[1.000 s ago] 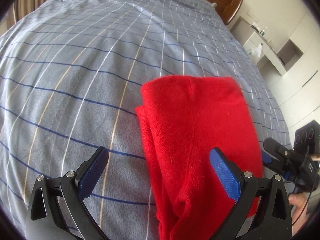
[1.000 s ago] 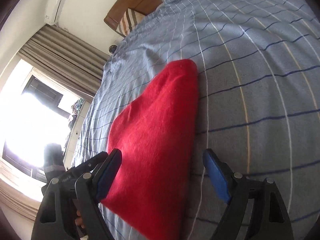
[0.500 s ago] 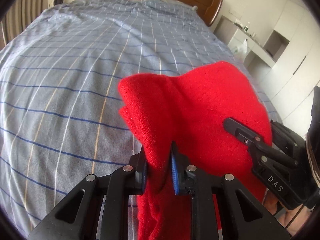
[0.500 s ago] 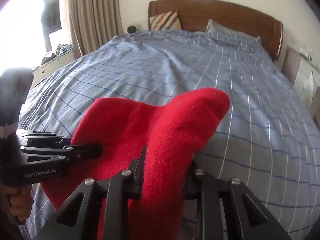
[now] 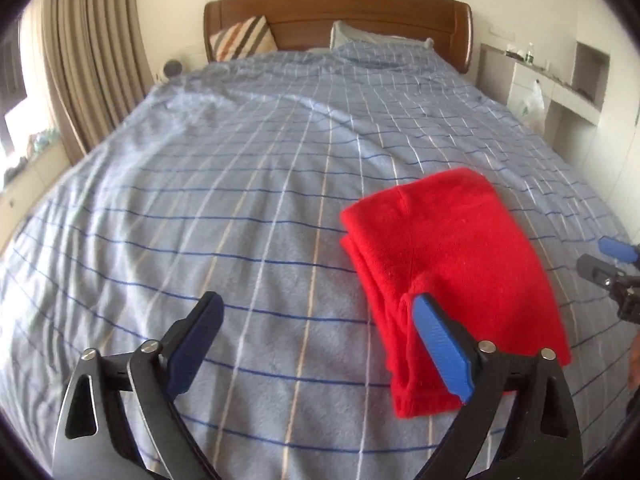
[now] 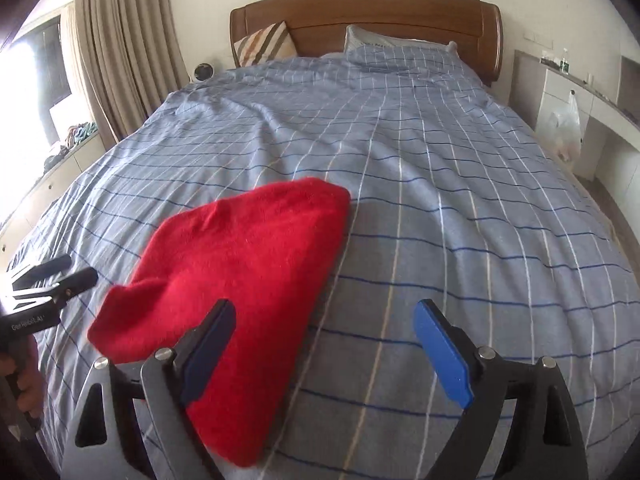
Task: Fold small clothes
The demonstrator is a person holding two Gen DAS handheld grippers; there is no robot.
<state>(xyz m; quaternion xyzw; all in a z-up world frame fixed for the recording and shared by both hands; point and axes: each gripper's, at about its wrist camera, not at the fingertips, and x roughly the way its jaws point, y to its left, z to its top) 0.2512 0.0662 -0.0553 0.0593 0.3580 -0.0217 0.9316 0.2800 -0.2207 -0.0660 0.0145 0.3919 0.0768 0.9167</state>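
Red fleece garment point(image 5: 448, 264) lies folded in layers, lower right of my left view, on the blue checked bed cover point(image 5: 240, 200). My left gripper point(image 5: 320, 340) and right gripper point(image 6: 324, 344) just opened, jaws apart, empty. Fold looks done; maybe tidy.

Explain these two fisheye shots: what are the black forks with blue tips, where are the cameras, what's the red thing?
No robot arm here: a person holds one two-finger gripper in each hand, each carrying a camera looking along its fingers. The left gripper fills one view, the right gripper the other; each also appears at the other view's edge. A folded red garment lies on the checked blue bedspread. Both sets of jaws have just opened and stand wide, holding nothing; the garment rests free.
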